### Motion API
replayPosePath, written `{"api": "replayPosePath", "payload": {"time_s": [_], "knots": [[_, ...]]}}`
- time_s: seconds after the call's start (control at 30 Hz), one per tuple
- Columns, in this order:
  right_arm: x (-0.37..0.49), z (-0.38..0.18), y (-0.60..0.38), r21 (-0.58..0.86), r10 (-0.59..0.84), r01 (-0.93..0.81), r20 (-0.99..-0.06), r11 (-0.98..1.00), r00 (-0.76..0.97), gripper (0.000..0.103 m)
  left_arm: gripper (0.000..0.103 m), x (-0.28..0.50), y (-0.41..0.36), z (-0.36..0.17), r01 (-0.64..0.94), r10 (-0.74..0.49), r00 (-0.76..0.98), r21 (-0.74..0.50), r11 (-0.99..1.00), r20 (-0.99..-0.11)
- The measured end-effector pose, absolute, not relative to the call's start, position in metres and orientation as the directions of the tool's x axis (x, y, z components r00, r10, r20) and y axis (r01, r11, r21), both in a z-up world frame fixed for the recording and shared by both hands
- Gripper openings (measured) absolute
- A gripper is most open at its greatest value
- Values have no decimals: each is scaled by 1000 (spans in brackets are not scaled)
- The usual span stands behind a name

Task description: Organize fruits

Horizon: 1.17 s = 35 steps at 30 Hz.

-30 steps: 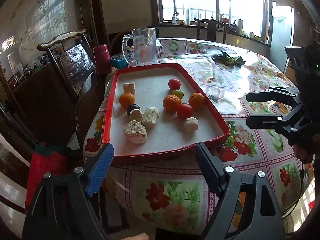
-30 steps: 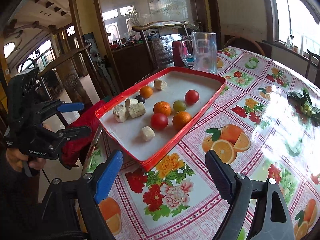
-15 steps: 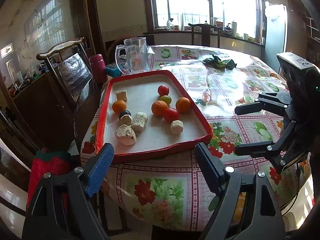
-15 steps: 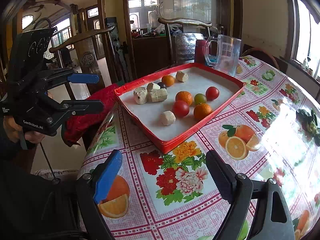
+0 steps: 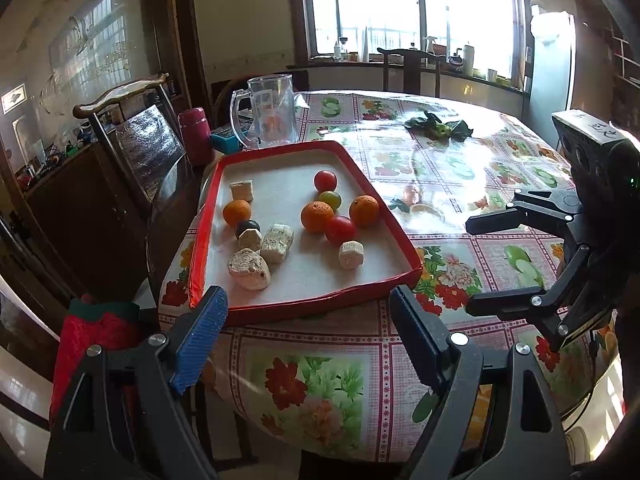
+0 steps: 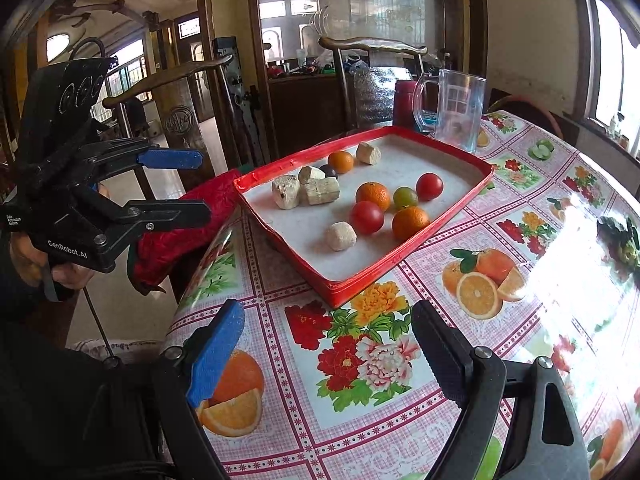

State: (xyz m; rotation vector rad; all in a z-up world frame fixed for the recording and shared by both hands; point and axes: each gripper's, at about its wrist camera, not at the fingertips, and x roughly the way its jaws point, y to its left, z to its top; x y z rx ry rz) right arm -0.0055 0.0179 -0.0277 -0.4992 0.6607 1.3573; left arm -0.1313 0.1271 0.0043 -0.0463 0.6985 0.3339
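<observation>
I hold my left gripper [image 5: 308, 332] with its jaws spread wide and nothing between them, hovering off the near edge of the table [image 5: 460, 168]; my right gripper [image 6: 326, 354] is likewise spread and empty, low over the flowered tablecloth [image 6: 372, 356]. Just ahead of the left jaws, framed between the two fingertips, sits the red tray [image 5: 400, 236], its near rim almost level with them. From the right jaws the tray [image 6: 436, 232] lies ahead and slightly left, with one corner pointing back at me. Nearest inside it, on the left view, are a pale rough chunk [image 5: 249, 269] and a small round pale piece [image 5: 351, 254]. Beyond those come a blocky pale piece [image 5: 277, 237], a small pale nugget [image 5: 250, 239] touching a dark round fruit [image 5: 247, 225], and a red tomato [image 5: 340, 229]. The tomato sits between two oranges [image 5: 317, 217], the other orange [image 5: 364, 210] being nearer the tray's right rim. A third orange [image 5: 237, 212] rests apart on the left side. Farther on, a green tomato [image 5: 330, 199] sits just ahead of a second red tomato [image 5: 325, 180], and a pale wedge [image 5: 242, 190] lies far left. Past the tray's far rim stands a clear pitcher [image 5: 269, 112], with a maroon flask [image 5: 195, 135] beside it, and dark leafy greens [image 5: 438, 125] lie well out to the right.
</observation>
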Motion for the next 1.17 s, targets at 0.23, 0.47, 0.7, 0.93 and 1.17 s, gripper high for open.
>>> {"api": "replayPosePath", "payload": {"time_s": [0.23, 0.47, 0.7, 0.93, 1.17], "knots": [[-5, -29, 18, 51, 719, -986, -690, 157, 79, 87, 83, -132, 132, 3, -322, 275, 716, 46, 946, -642], [-4, -26, 17, 52, 726, -986, -683, 156, 79, 87, 83, -132, 131, 4, -320, 269, 728, 35, 947, -630], [-7, -26, 20, 46, 726, -988, -684, 146, 76, 87, 83, -134, 134, 3, -340, 293, 728, 46, 939, -620], [-8, -27, 22, 43, 720, -988, -689, 148, 78, 87, 83, -134, 134, 3, -339, 293, 725, 47, 940, -623], [-2, -31, 23, 21, 693, -978, -709, 207, 132, 89, 86, -131, 134, 4, -342, 294, 720, 48, 939, -629]]}}
